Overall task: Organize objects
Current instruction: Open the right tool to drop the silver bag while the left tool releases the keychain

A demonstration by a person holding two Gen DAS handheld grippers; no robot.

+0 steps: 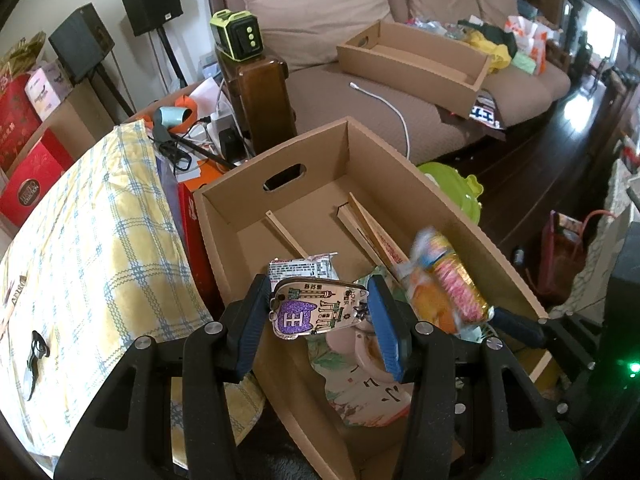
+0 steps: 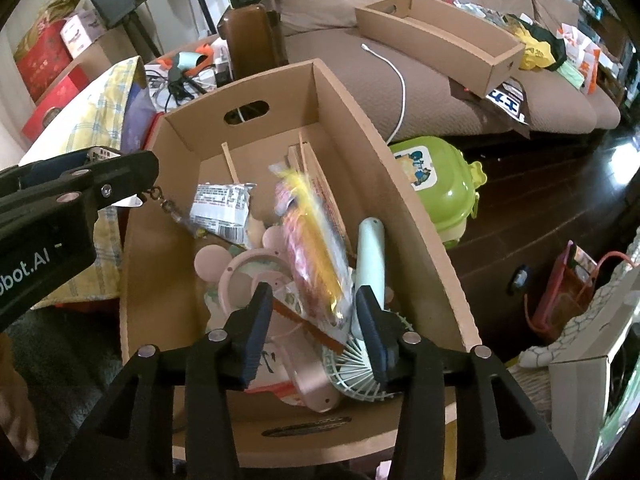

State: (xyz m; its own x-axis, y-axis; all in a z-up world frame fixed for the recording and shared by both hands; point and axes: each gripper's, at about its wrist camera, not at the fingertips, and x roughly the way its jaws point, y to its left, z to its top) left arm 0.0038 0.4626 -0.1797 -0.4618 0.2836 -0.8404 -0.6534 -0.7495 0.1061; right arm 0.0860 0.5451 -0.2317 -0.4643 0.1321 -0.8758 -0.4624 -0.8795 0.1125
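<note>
A cardboard box (image 1: 224,216) with a handle hole stands in front of me; it also shows in the right wrist view (image 2: 340,92). My left gripper (image 1: 320,312) is shut on a flat illustrated tag with a purple patch (image 1: 316,312), held over the box's near left side. My right gripper (image 2: 316,316) is open above the box, and a blurred yellow-pink snack packet (image 2: 316,248) hangs between its fingers, seemingly falling. That packet shows at the right in the left wrist view (image 1: 448,284). Inside lie a silver wrapper (image 2: 224,208), a pink fan (image 2: 260,276), a mint fan (image 2: 360,356) and wooden sticks (image 2: 304,160).
A yellow plaid pillow (image 1: 92,248) lies left of the box. A brown sofa (image 1: 360,100) behind holds a shallow cardboard tray (image 1: 416,60) and a white cable (image 1: 396,112). A green plastic case (image 2: 436,184) sits on the dark floor to the right. Speakers and red boxes stand far left.
</note>
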